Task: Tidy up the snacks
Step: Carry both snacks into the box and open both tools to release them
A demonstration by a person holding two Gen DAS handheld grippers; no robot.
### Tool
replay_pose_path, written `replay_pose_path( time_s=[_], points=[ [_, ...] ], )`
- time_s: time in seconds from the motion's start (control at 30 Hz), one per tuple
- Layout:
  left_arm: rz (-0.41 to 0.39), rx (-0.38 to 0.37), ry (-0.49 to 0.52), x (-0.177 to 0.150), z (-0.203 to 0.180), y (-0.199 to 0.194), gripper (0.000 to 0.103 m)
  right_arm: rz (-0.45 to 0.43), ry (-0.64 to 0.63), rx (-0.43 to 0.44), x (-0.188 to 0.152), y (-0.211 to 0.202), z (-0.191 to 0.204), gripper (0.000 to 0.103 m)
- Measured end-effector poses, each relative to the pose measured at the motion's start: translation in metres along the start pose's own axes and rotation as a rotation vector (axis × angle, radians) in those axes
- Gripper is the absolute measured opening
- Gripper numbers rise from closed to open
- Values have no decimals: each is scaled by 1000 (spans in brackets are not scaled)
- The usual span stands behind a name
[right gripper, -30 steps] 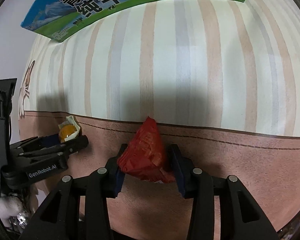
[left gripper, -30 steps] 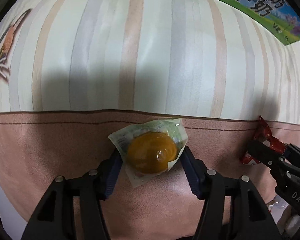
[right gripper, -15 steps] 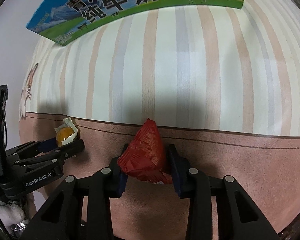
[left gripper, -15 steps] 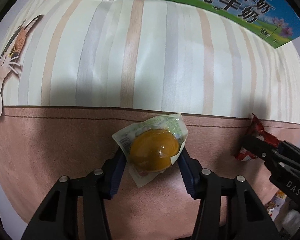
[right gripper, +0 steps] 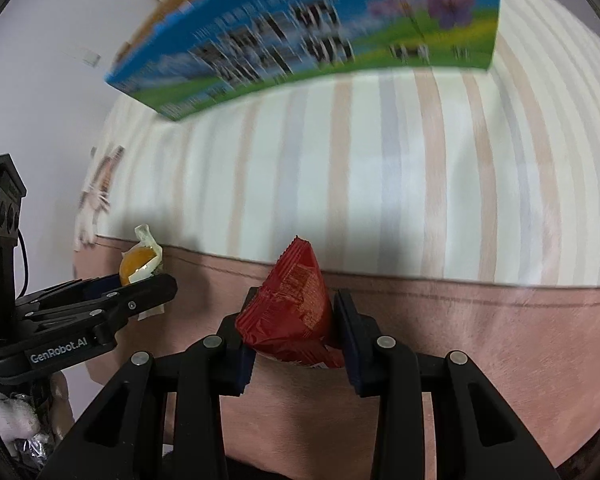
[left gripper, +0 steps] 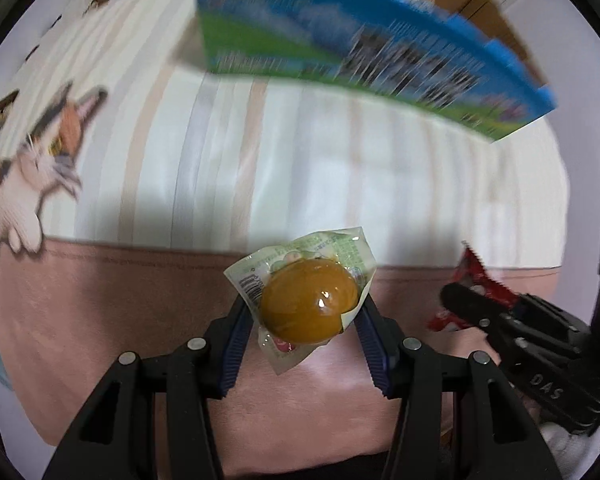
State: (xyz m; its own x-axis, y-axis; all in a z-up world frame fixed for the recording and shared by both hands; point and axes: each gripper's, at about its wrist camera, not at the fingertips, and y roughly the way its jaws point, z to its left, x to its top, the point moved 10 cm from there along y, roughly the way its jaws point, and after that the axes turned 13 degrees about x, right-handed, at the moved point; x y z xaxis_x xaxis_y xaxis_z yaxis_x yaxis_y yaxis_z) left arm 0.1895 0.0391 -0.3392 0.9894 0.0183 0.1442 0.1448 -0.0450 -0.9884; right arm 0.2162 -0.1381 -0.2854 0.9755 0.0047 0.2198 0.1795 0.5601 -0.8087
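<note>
Both snacks are gripped: left gripper (left gripper: 306,316) clamps the jelly cup (left gripper: 309,306) at lower centre, right gripper (right gripper: 294,326) pinches the red packet (right gripper: 294,312). Carry both level toward the milk carton box (left gripper: 364,56) up top (wrappers are slippery), no squeezing harder.

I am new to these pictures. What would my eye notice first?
First, the orange jelly cup in clear wrap, pinched in the left gripper over the pink cloth. Next, the red snack packet in the right gripper. Behind stands a blue-green milk carton box.
</note>
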Motion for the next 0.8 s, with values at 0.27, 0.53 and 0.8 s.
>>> replay_pose_path(
  time_s=[0.27, 0.53, 0.8],
  points=[
    [-150, -100, 28, 74, -18, -90, 49, -153, -72, 82, 69, -89, 43, 38],
    [-251, -91, 82, 178, -29, -144, 49, -272, -128, 44, 173, -152, 66, 38],
    [-89, 57, 95, 238, -4, -78, 49, -109, -52, -62, 233, -122, 9, 38]
  ],
)
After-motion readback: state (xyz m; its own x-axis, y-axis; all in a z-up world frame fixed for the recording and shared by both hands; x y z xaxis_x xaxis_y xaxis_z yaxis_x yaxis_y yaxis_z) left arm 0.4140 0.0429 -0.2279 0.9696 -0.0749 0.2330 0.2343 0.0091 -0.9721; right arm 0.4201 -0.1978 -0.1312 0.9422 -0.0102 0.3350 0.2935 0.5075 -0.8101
